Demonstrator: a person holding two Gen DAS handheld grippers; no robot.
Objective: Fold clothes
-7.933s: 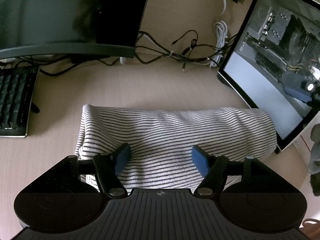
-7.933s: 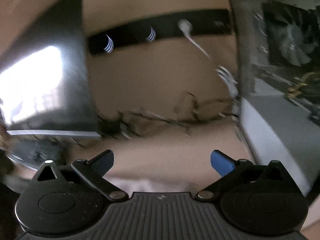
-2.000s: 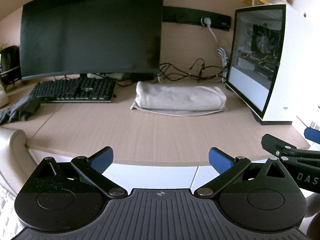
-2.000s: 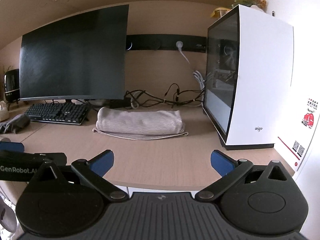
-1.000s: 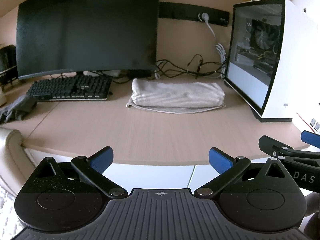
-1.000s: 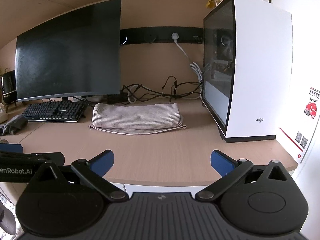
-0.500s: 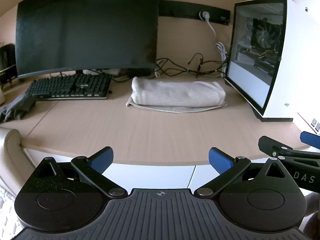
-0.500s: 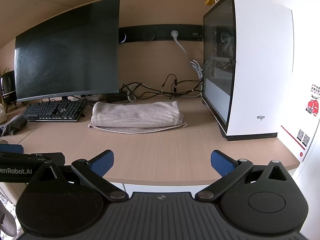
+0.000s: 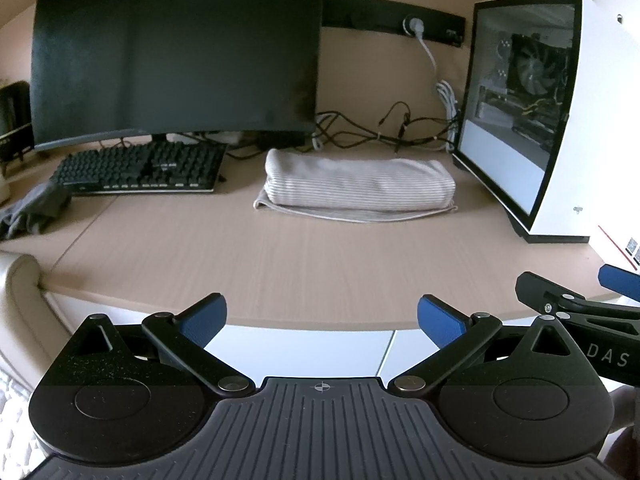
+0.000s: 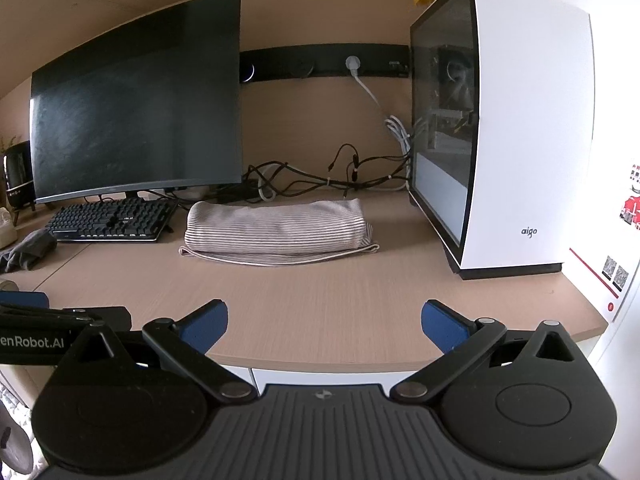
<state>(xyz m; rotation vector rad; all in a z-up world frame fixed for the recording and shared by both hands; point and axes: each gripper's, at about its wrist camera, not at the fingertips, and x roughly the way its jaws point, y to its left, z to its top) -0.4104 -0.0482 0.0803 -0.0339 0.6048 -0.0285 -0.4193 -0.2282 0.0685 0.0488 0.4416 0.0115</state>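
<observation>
**Striped garment folded on desk, both grippers empty**

Light wood-grain desk [image 9: 304, 256] spans both views. Large black curved monitor [image 9: 176, 68], screen dark, stands at back left. White PC tower with a glass side panel [image 10: 516, 128] sits at right; "aigo" logo readable on its front in the right wrist view. Black mechanical keyboard [image 9: 140, 168] lies under the monitor.

Grey-and-white striped garment, folded into a long flat bundle [image 9: 356, 184], lies toward the back of the desk, between keyboard and tower, touching neither. One layer edge sticks out along its front side. Tangle of black and white cables [image 10: 320, 180] runs behind it, up to a black wall power strip [image 10: 328, 66].

Left gripper [image 9: 322, 320] hangs off the near desk edge, blue-padded fingers [image 9: 204, 318] spread wide, nothing between them. Right gripper [image 10: 324, 322] same: just at the near edge, blue pads wide apart, empty. Both well apart from the garment. Each gripper shows at the edge of the other's view.

Crumpled dark grey cloth [image 9: 34, 210] sits at far left of the desk, near the keyboard.
</observation>
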